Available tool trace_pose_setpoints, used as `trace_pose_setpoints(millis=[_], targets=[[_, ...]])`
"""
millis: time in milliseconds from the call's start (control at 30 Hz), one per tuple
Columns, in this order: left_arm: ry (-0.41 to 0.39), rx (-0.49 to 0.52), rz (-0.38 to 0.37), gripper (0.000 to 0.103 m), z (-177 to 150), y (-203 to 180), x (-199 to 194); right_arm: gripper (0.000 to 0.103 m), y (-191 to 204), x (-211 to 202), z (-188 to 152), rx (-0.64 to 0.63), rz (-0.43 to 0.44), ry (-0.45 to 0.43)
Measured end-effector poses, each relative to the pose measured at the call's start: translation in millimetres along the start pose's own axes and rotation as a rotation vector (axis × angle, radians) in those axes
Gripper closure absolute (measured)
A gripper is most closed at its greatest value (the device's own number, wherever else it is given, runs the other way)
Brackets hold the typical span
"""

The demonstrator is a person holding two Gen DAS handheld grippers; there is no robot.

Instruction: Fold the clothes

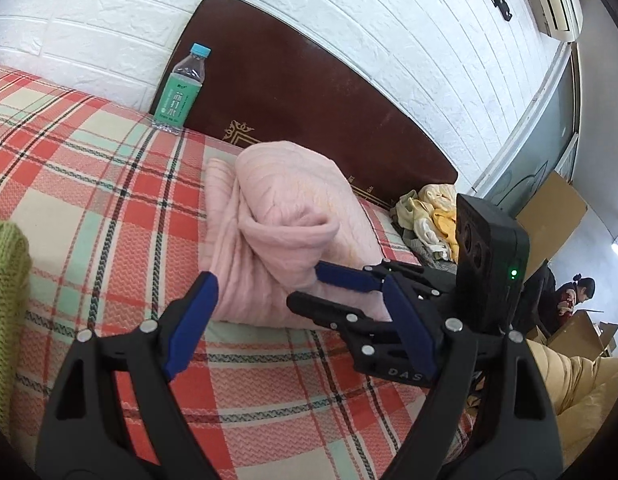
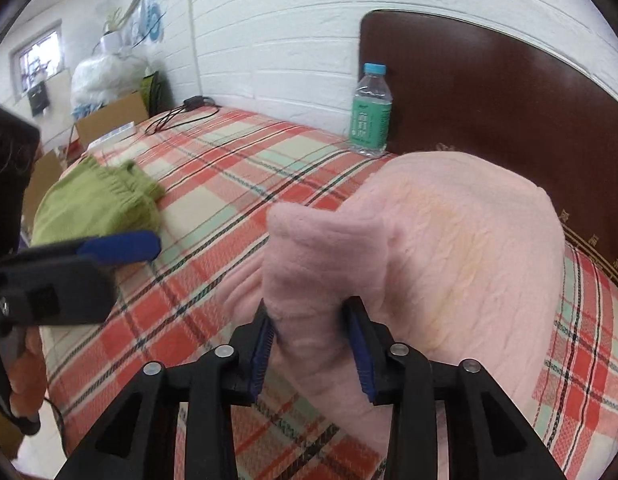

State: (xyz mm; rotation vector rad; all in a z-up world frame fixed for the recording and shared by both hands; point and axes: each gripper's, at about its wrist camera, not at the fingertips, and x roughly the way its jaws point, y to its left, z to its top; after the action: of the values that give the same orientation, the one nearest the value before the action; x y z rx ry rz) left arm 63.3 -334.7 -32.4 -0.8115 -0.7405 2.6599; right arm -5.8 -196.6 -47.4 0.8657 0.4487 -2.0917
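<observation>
Pink garment (image 2: 449,248): on the plaid bedspread (image 1: 109,184), near the dark headboard (image 1: 309,92); bunched & humped, not flat. One thick edge is lifted up off the heap.
Right gripper (image 2: 311,344): jaws closed down on that lifted pink fold, cloth filling the gap betw. the blue pads (image 2: 359,344). Prob. held high so the flap can be carried over the rest of the garment w/o dragging.
Left gripper (image 1: 297,320): jaws spread wide, nothing betw. them; sits low, just beside the near edge of the pink heap. Looks like it's placed to take a 2nd hold or pin the base while the other side pulls – my guess only.
Green knit (image 2: 97,204): lies apart, toward the far left of the bed, clear of the working area.
Water bottle (image 1: 183,88): upright against the headboard edge, well apart from the pink piece; not in the way.
Pile of yellow clothes (image 1: 433,220): off the bed's right end, behind the right gripper's body.
Progress: early; fold shape not yet tidy.
Risk: thick cloth could slip from a one-point hold.
</observation>
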Motion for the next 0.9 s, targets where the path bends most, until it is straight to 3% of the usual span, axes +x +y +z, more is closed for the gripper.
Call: trace_pose_setpoints(millis=[200,400,500,567,600,667,767,900], targets=[[0.008,0.051,0.008,0.018,9.7,-14.4,8.4,0.059,-15.7,-22.1,-5.0,0.026,0.120,-0.003],[-0.005,0.116,0.039,0.018,28.6,-29.4,21.6,0.059,-61.3,-54.9,0.5,0.191,0.232,-0.109],[0.028,0.125,0.079,0.018,34.0,-28.7,42.2,0.059,-76.2,-53.7,9.9,0.242,0.199,-0.134],[0.061,0.121,0.152,0.018,35.0,-25.5,59.0,0.059,-84.5,-52.3,16.8,0.276,0.186,-0.154],[0.096,0.109,0.224,0.018,35.5,-20.4,71.2,0.059,-88.0,-50.6,18.8,0.293,0.182,-0.155],[0.127,0.035,0.262,0.021,33.9,-2.1,82.7,0.059,-95.1,-47.1,22.5,0.326,0.174,-0.155],[0.138,-0.065,0.258,0.037,25.6,21.6,83.3,0.059,-101.0,-41.3,20.6,0.353,0.174,-0.132],[0.131,-0.134,0.265,0.043,13.5,35.4,74.7,0.059,-107.0,-38.0,17.4,0.369,0.156,-0.124]])
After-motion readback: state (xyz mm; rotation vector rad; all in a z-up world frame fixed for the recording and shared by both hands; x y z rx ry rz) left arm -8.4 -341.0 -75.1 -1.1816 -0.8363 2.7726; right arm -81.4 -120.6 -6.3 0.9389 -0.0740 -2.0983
